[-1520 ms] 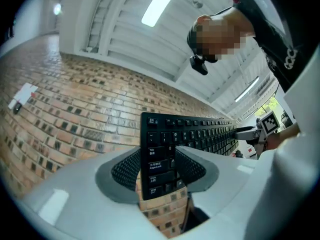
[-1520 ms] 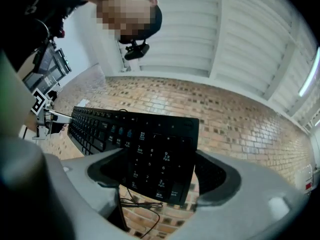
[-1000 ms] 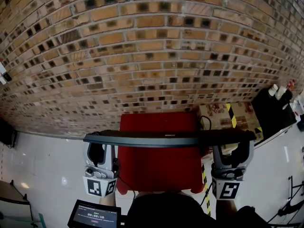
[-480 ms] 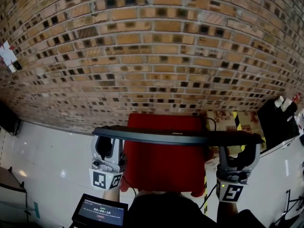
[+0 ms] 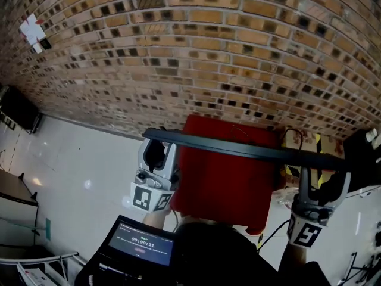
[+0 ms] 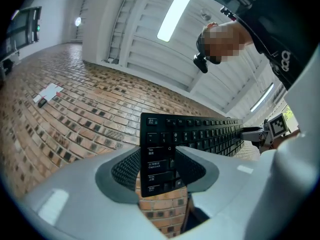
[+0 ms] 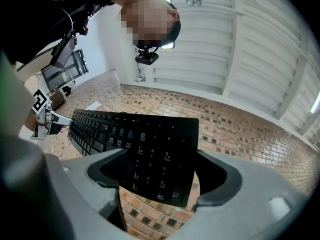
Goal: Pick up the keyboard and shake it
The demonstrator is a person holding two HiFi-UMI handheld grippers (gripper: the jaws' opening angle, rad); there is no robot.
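Observation:
The black keyboard [image 5: 250, 151] hangs in the air above the red tabletop [image 5: 226, 183], seen edge-on as a dark bar that slants down to the right. My left gripper [image 5: 156, 159] is shut on its left end; in the left gripper view the keyboard [image 6: 200, 134] runs off to the right from the left gripper [image 6: 157, 166], with the key side facing the camera. My right gripper [image 5: 318, 186] is shut on the number-pad end; in the right gripper view the keyboard [image 7: 160, 149] sits between the jaws of the right gripper [image 7: 160, 184].
A brick wall [image 5: 208, 52] rises behind the red tabletop, with white floor [image 5: 77, 159] to the left. A cardboard box with yellow-black tape [image 5: 306, 148] stands at the right. A small screen showing a timer [image 5: 143, 243] sits near my body. A dark object [image 5: 18, 109] stands at far left.
In the head view the keyboard and both grippers have shifted right, and the keyboard went from level to slanting down at its right end. Both grips stay the same.

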